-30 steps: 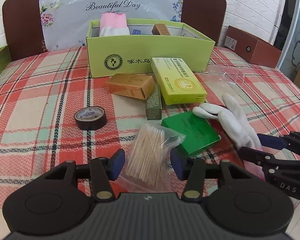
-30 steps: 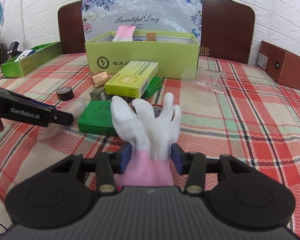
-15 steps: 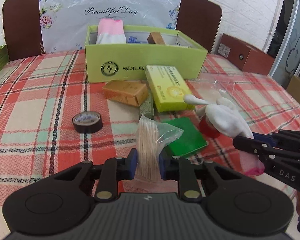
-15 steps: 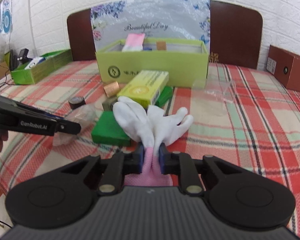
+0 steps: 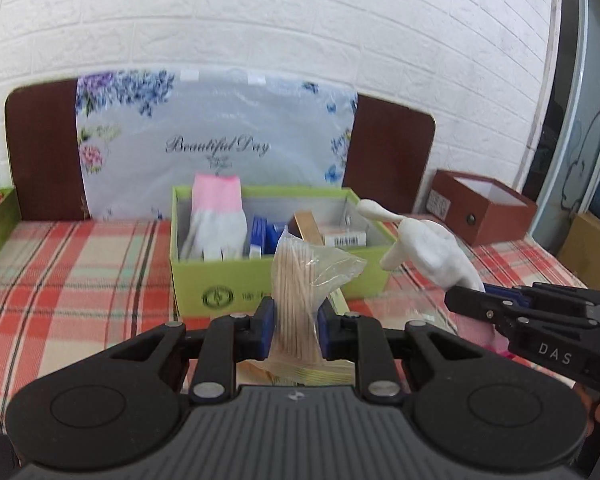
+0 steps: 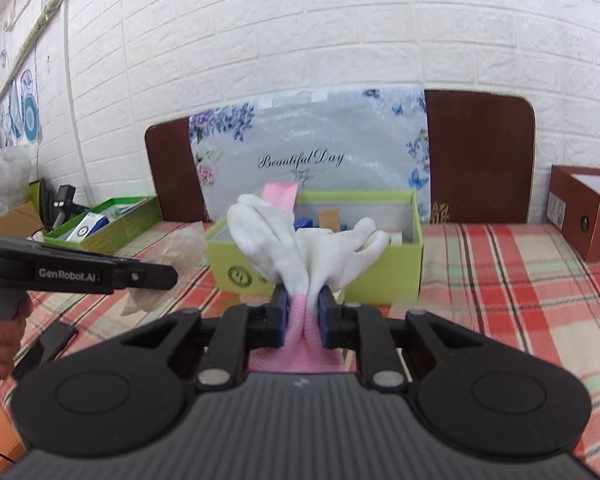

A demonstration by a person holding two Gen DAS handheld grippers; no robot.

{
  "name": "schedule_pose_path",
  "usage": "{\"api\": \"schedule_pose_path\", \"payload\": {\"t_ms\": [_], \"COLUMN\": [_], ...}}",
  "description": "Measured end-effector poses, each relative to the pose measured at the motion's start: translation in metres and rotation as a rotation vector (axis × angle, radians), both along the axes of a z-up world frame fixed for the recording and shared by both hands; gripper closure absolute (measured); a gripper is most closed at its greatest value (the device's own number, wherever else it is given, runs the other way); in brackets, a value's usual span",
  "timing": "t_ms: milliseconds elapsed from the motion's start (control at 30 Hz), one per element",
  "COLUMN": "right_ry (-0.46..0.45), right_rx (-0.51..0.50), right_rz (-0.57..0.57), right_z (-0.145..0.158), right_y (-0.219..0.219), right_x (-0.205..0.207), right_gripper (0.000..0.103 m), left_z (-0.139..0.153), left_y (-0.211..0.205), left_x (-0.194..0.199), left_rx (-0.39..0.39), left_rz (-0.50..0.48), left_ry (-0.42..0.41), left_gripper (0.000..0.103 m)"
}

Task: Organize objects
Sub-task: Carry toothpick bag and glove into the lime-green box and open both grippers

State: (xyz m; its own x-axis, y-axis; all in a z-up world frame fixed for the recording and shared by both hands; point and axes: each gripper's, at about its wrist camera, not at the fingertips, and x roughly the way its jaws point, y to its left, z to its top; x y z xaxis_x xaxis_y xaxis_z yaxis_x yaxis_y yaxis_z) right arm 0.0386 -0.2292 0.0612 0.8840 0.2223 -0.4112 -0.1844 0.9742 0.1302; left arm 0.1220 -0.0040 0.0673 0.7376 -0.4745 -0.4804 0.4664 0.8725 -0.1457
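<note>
Left gripper (image 5: 295, 330) pinched on bag of toothpicks (image 5: 300, 292), held in air in front of green box (image 5: 228, 292). Right gripper (image 6: 303, 322) clamped on pink cuff of white glove (image 6: 300, 248), fingers flopped outward above jaws. Bag judged light, slippery film, sticks stiff but loose inside; best gripped across bundle's middle, as now. Glove judged soft, limp, light; cuff grip sound, dangling fingers likely to snag on box rim. Second glove (image 5: 218, 216) already seen standing in box.

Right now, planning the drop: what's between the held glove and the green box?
Nothing: in the right wrist view the glove hangs directly before the box.
</note>
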Motion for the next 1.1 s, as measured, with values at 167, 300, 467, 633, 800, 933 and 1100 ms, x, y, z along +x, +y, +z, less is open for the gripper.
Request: {"api": "schedule_pose_path", "payload": {"t_ms": [167,300,467,633,800,933,1100], "right_ry": [-0.043,-0.066,-0.070,-0.062,-0.034,-0.007,-0.030], "right_rx": [-0.046,-0.070,-0.097,-0.125,-0.131,-0.225,-0.228], "right_rz": [-0.019,-0.036,-0.049,-0.058,-0.064,-0.078,-0.093], "right_z": [0.015,0.020,0.013,-0.002,-0.021,-0.041,-0.052], "right_y": [-0.004,-0.007,-0.009,-0.008,-0.006,0.002,-0.002], "right_x": [0.036,0.070,0.117,0.156,0.187,0.199,0.181], "right_gripper": [0.088,0.088,0.088,0.088,0.076,0.035,0.012], "left_z": [0.015,0.019,0.014,0.001,-0.017,-0.029,-0.036], "left_y": [-0.007,-0.013,-0.018,-0.023,-0.026,-0.020,-0.011], "left_x": [0.038,0.072,0.115,0.147,0.167,0.165,0.155], "left_rx": [-0.014,-0.009,-0.019,0.015,0.034,0.026,0.011], "left_rz": [0.052,0.077,0.114,0.130,0.131,0.137,0.165], "left_ry": [-0.027,-0.034,-0.026,-0.019,-0.017,-0.032,-0.017], "left_gripper": [0.081,0.081,0.081,0.081,0.079,0.031,0.024]}}
